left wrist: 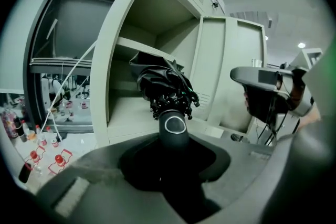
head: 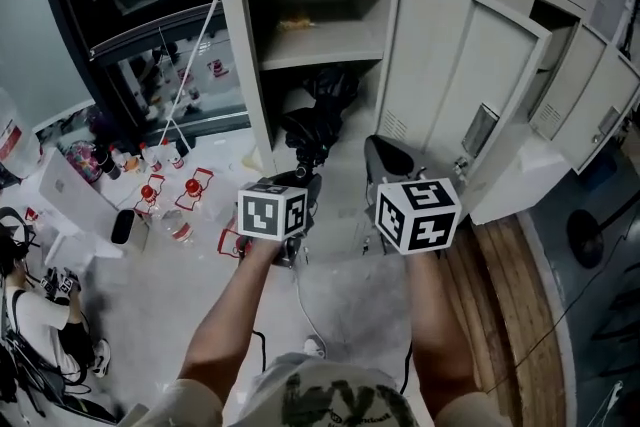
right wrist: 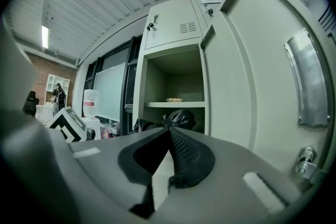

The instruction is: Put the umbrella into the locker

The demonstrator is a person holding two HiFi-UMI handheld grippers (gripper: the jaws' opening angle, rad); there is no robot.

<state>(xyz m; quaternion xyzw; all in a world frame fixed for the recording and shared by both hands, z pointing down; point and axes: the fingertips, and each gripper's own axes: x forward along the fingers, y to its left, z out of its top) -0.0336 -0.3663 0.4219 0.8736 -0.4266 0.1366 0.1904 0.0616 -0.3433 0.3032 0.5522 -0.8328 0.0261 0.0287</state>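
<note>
Umbrella point(left wrist: 165, 84), black and folded into a loose bundle, is held by its round-ended handle in the left gripper point(left wrist: 173, 136), whose jaws are narrowed around the handle. Its bunched fabric end points into the lower compartment of the locker point(head: 258, 65), at the mouth just under the shelf point(head: 320, 50); I cannot tell whether it has passed the frame. The right gripper point(right wrist: 169, 131) has its jaws together at the tips, holding nothing, beside the open door point(head: 450, 85). The likely trouble is the untied folds snagging on the shelf edge or frame as it goes in. Letting go too soon could drop it out onto the floor.
</note>
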